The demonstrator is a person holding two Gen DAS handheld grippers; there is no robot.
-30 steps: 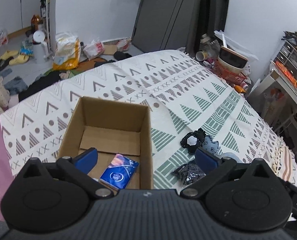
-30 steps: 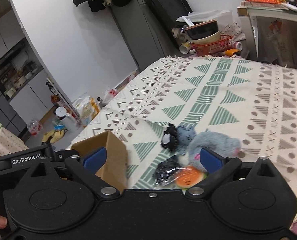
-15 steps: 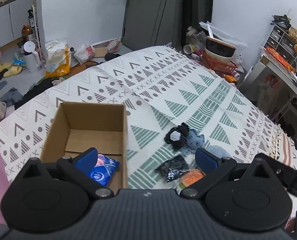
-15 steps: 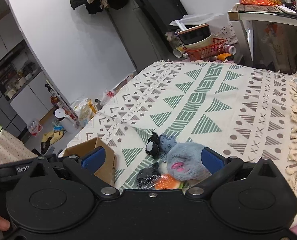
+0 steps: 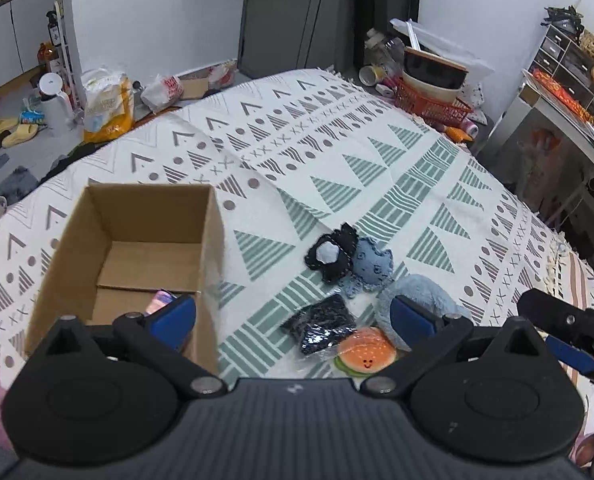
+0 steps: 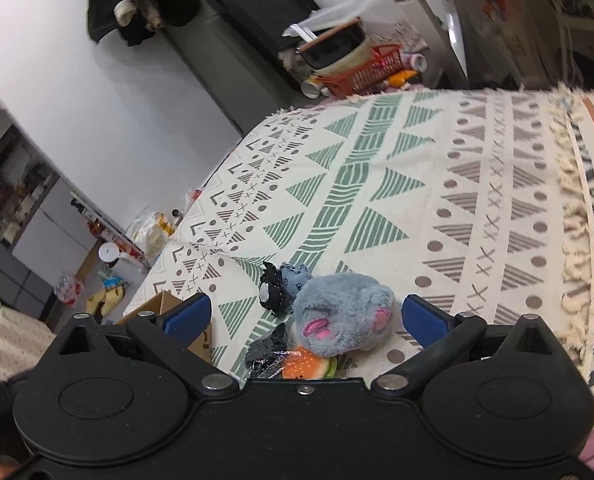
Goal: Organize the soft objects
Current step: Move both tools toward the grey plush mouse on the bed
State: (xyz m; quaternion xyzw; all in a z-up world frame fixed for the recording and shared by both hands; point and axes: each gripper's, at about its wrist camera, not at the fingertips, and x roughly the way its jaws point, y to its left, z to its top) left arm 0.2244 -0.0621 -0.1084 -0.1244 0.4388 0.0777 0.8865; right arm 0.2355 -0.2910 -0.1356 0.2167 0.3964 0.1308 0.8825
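Left wrist: one packet (image 5: 161, 300) in the box (image 5: 137, 216), four or five soft toys left on the bed (image 5: 337, 152). Both my claws (image 5: 293, 316) (image 6: 307, 314) wide open, empty.

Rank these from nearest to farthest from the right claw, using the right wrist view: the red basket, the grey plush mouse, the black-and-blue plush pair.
1. Grey plush mouse: on the blanket, between the right claw's open fingers.
2. Black-and-blue plush pair: just beyond the mouse, slightly left.
3. Red basket: past the blanket's far edge, by the wall.
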